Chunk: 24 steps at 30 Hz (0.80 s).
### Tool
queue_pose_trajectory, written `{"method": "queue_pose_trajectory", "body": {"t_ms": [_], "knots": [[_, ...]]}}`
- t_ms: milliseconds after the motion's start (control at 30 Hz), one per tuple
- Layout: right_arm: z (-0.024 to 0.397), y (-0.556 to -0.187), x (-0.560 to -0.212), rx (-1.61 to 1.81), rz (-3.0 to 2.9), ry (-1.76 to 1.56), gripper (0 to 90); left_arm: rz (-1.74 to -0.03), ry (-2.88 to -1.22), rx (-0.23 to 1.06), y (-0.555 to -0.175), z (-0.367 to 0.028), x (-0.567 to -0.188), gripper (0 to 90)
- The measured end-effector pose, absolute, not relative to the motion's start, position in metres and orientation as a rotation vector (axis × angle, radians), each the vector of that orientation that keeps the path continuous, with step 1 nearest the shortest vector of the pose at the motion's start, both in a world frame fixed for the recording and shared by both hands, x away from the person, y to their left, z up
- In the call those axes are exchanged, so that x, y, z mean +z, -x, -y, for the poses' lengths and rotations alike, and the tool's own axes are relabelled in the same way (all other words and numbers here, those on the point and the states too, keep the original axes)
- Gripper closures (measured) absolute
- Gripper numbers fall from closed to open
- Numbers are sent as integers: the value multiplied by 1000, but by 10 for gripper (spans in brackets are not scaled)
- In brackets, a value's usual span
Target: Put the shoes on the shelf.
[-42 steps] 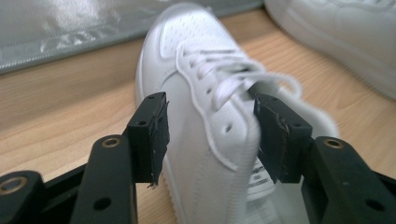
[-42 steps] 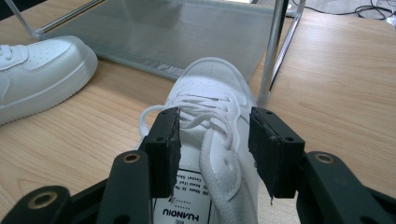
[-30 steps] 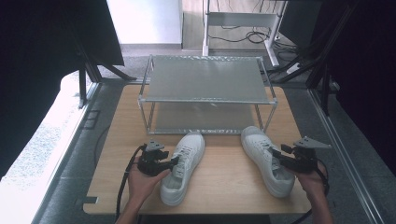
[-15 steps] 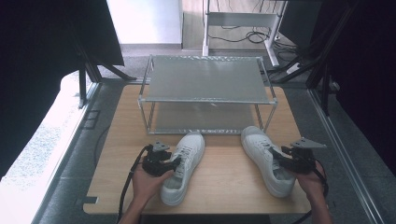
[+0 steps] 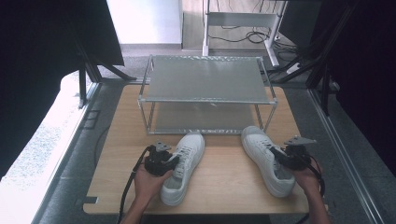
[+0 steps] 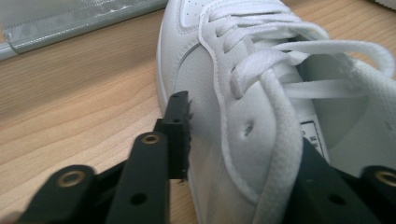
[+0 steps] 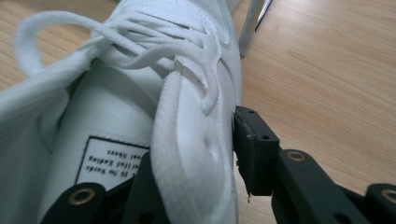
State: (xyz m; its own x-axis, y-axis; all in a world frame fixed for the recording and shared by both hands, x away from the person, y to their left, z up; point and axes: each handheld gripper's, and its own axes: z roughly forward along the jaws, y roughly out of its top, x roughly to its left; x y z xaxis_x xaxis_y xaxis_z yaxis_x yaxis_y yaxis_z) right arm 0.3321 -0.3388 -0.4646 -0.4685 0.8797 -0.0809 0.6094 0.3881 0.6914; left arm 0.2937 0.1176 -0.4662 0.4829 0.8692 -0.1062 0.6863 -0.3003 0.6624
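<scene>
Tools both closing, we pinch each side wall: left tool [image 5: 173, 163] on the left shoe [image 5: 184, 165], right tool [image 5: 279, 155] on the right shoe [image 5: 267, 158], low in frame, for lifting toward the rack [image 5: 208, 91].

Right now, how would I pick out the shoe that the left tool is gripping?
Find the metal rack on the wooden table. Two white shoes lie in front of it. Yours is the left shoe, with the left tool clamping its side wall; its toe points towards the rack's middle.

Grey floor [image 5: 355, 154] around a wooden table [image 5: 121, 140] (bright daylight at left), white desk frame [image 5: 238, 21] behind.
</scene>
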Motion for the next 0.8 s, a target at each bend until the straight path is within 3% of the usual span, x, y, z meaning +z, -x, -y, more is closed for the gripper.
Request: {"method": "queue_pose_trajectory", "body": {"t_ms": [367,800], "knots": [[339,-338,-465,780,-2212,-1368,841,-1309,-2028,405,-292,-116,-467,808],[346,-338,-466,894,-2164,-1446,861,-1295,-1978,319,-294,-125,-465,820]]}}
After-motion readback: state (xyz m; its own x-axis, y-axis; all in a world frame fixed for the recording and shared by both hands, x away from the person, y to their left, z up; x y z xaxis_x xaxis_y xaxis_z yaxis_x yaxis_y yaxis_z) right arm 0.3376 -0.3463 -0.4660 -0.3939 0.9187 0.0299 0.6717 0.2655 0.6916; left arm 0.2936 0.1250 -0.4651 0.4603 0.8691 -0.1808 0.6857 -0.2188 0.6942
